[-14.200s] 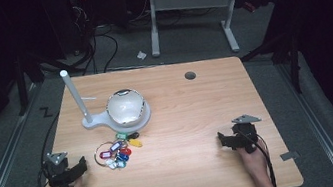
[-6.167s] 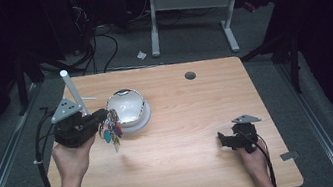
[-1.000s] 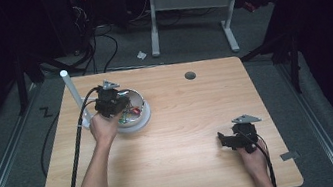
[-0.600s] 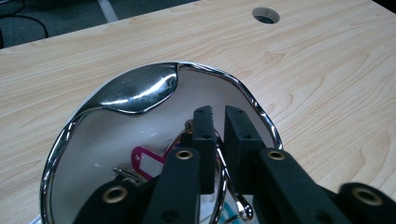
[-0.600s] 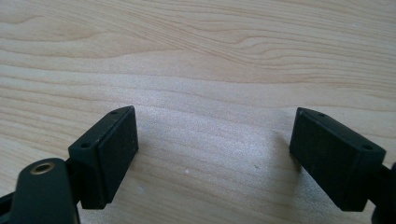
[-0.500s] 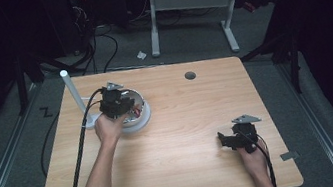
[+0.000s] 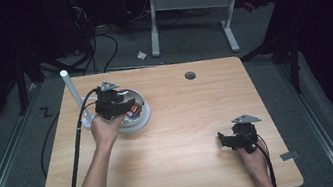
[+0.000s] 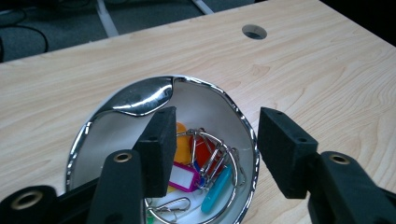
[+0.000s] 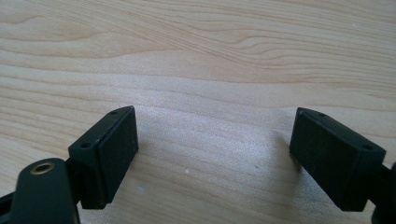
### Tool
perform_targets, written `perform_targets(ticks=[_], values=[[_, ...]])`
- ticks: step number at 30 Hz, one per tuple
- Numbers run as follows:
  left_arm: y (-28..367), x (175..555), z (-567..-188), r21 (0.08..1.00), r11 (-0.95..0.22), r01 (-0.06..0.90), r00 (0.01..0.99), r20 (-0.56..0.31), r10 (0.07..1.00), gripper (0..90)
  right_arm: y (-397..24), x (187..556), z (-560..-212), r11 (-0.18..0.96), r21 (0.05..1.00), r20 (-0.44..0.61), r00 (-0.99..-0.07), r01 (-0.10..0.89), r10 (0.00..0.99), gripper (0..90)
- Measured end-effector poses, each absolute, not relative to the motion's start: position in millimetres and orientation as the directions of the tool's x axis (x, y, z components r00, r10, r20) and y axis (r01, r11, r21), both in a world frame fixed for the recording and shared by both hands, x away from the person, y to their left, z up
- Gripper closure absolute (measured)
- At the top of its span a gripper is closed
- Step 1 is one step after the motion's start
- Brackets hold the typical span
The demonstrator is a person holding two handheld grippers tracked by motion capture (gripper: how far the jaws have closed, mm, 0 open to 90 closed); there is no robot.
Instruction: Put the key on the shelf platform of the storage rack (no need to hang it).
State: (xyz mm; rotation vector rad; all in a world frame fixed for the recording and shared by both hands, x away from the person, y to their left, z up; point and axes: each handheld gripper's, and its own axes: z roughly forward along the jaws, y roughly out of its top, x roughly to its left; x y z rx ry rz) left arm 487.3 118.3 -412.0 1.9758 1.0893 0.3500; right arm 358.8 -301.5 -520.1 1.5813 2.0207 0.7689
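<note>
A bunch of coloured key tags on metal rings [image 8: 205, 163] lies inside a white bowl with a chrome rim [image 8: 140, 100]. In the high view the bowl [image 7: 144, 119] stands at the table's left, with the tags [image 7: 132, 112] showing inside it. My left gripper [image 7: 120, 105] hangs just over the bowl. Its jaws [image 8: 215, 140] have just been opening and stand apart, with the bunch lying below the gap, untouched by the pads. My right gripper [image 7: 224, 139] rests low over the bare wood at the front right, open and empty [image 9: 215, 149].
A white upright post [image 7: 72, 93] on a small base stands just left of the bowl. A round cable hole [image 7: 190, 75] is in the table's far middle, also seen in the left gripper view [image 8: 254, 31]. The left gripper's cable trails off the table's left front.
The left gripper has opened over the bowl and let go of the key bunch, which now lies in the bowl. The right gripper has kept still.
</note>
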Motion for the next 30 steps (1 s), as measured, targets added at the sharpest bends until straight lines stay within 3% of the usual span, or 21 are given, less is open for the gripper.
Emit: perform_targets(ticks=[14, 30], values=[[132.2, 465.6, -387.3, 0.801, -0.261, 0.539, 0.584, -0.133, 0.801, 42.9, -301.5, 358.8, -520.1, 0.183, 0.674, -0.016, -0.234, 0.716, 0.972, 15.5], [160.0, 443.8, -386.7, 0.81, -0.177, 0.558, 0.541, -0.194, 0.818, 42.6, -301.5, 358.8, -520.1, 0.184, 0.674, -0.016, -0.234, 0.716, 0.972, 15.5]])
